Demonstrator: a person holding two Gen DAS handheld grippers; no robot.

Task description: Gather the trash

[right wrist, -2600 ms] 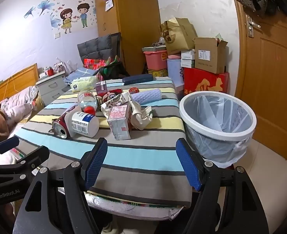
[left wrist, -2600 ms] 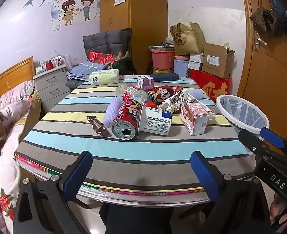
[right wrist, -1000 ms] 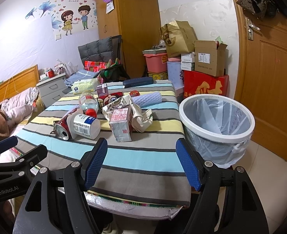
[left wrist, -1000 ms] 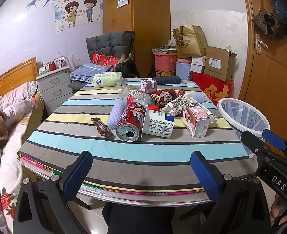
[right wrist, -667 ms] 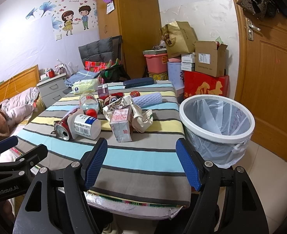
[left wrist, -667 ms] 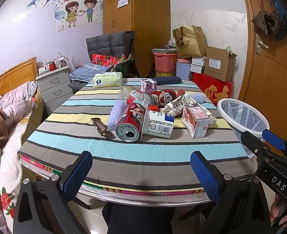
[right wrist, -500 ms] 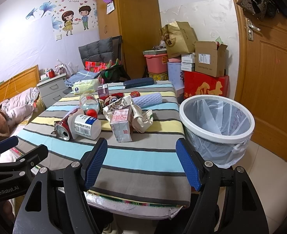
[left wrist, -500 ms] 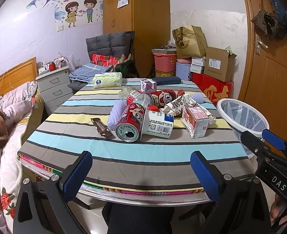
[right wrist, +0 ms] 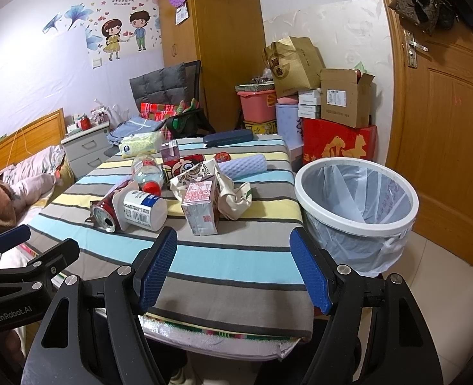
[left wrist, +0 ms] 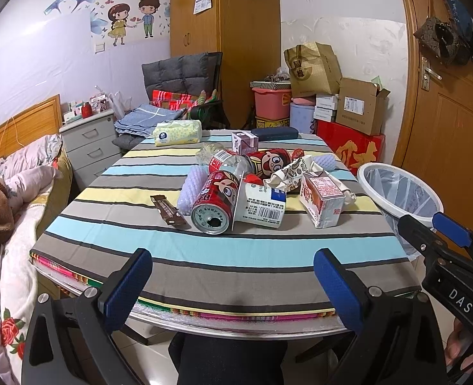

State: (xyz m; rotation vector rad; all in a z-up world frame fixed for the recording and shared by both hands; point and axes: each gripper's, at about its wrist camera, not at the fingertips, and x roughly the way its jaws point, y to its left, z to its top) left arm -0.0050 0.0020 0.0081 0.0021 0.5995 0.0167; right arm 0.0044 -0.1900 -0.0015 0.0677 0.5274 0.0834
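Note:
Trash lies in a heap mid-table on the striped cloth [left wrist: 223,250]: a red can [left wrist: 215,202], a white cup [left wrist: 262,205], a pink carton [left wrist: 321,199], crumpled paper [left wrist: 292,171], a brown wrapper [left wrist: 168,210], a plastic bottle [right wrist: 146,168]. The can [right wrist: 106,208], cup [right wrist: 143,210] and carton [right wrist: 201,208] also show in the right wrist view. A white bin with a clear liner [right wrist: 358,205] stands right of the table; it also shows in the left wrist view [left wrist: 400,192]. My left gripper [left wrist: 233,284] and right gripper [right wrist: 233,264] are both open and empty at the near table edge.
A tissue pack [left wrist: 178,132], a dark case [left wrist: 274,133] and a small purple box [left wrist: 244,142] sit at the table's far end. A bed [left wrist: 8,199] is on the left, stacked boxes [left wrist: 352,122] and a door [left wrist: 451,122] on the right.
Both views have drawn back and risen slightly since 2.6 s ago; in the last second almost nothing has moved. Both grippers stay open.

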